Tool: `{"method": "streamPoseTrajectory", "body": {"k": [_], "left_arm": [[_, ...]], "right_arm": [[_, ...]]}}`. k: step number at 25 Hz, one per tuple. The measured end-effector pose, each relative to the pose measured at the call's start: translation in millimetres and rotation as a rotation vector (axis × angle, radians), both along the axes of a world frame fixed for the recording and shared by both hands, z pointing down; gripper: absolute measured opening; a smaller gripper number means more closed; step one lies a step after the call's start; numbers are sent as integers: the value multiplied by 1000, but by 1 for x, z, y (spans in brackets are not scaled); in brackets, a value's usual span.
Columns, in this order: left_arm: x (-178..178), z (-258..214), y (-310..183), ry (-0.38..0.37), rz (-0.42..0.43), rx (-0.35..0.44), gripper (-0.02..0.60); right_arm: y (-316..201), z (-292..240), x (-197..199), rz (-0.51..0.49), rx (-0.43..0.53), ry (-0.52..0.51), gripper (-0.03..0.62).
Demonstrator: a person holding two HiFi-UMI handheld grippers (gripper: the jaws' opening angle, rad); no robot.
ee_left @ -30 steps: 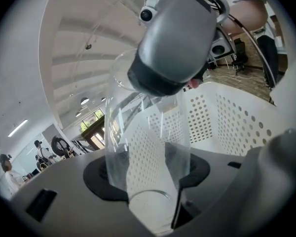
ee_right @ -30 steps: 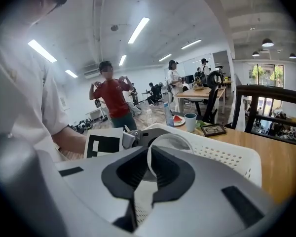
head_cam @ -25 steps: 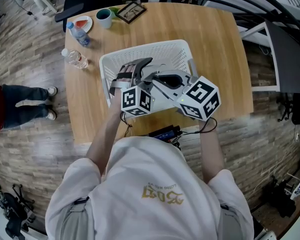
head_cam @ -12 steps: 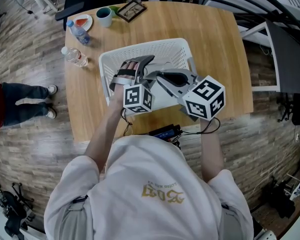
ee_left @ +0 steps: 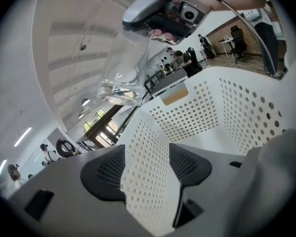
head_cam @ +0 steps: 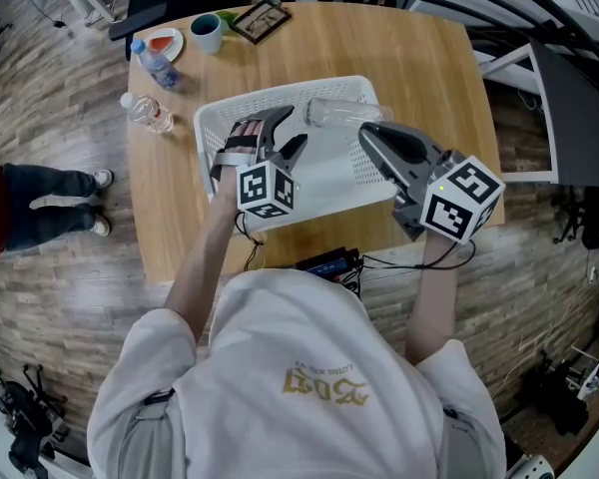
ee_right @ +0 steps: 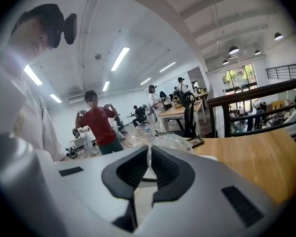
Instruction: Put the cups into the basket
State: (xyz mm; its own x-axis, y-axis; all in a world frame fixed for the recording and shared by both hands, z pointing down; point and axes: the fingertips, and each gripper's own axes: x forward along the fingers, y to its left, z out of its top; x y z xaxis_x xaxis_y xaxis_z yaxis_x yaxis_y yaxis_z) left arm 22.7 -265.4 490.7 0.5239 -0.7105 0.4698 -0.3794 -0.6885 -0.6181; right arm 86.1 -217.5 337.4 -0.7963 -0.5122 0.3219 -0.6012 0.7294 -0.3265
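Observation:
A white perforated basket (head_cam: pixel 280 93) stands on the wooden table (head_cam: pixel 439 98). My right gripper (head_cam: pixel 364 130) is shut on the rim of a clear plastic cup (head_cam: pixel 329 113), which hangs on its side over the basket's far part. In the right gripper view the cup's (ee_right: pixel 173 142) thin wall sits pinched at the right gripper (ee_right: pixel 149 164). My left gripper (head_cam: pixel 288 133) is at the basket's left side. Its jaws have just been opening and stand wide apart, with the basket's wall (ee_left: pixel 202 107) between them. The left gripper view shows the cup (ee_left: pixel 123 68) overhead.
Two water bottles (head_cam: pixel 160 68) (head_cam: pixel 150 116), a plate (head_cam: pixel 165 43), a green mug (head_cam: pixel 208 34) and a picture frame (head_cam: pixel 261 23) sit at the table's far left corner. A black device (head_cam: pixel 329 264) lies at the near edge. A person's legs (head_cam: pixel 40 213) are at the left.
The right gripper has swung to the right and up with the clear cup, away from the left gripper. The left gripper has shifted slightly toward the basket's left wall.

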Motion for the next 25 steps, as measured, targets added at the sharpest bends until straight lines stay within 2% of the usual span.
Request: {"method": "streamPoseTrajectory", "body": {"k": [3, 4, 6, 7, 8, 11, 13, 25], "left_arm": [[-2, -5, -1, 105, -35, -38, 278], [-4, -9, -2, 145, -52, -47, 256], [-11, -16, -6, 219, -107, -52, 148], [-16, -19, -9, 258, -142, -52, 49], [-19, -22, -12, 300, -170, -59, 5], [-24, -26, -15, 414, -204, -104, 5], [-26, -26, -16, 451, -220, -126, 6], [-32, -19, -19, 491, -226, -171, 5]], "right_arm": [[-6, 9, 13, 31, 12, 114, 26], [-7, 14, 16, 41, 10, 155, 26], [-9, 26, 18, 50, 0, 208, 26], [-9, 32, 17, 49, -8, 224, 26], [-9, 37, 15, 44, -16, 237, 26], [-9, 52, 6, 18, -33, 275, 26], [-10, 62, 0, -4, -40, 310, 26], [-16, 105, -30, -130, -60, 499, 26]]}}
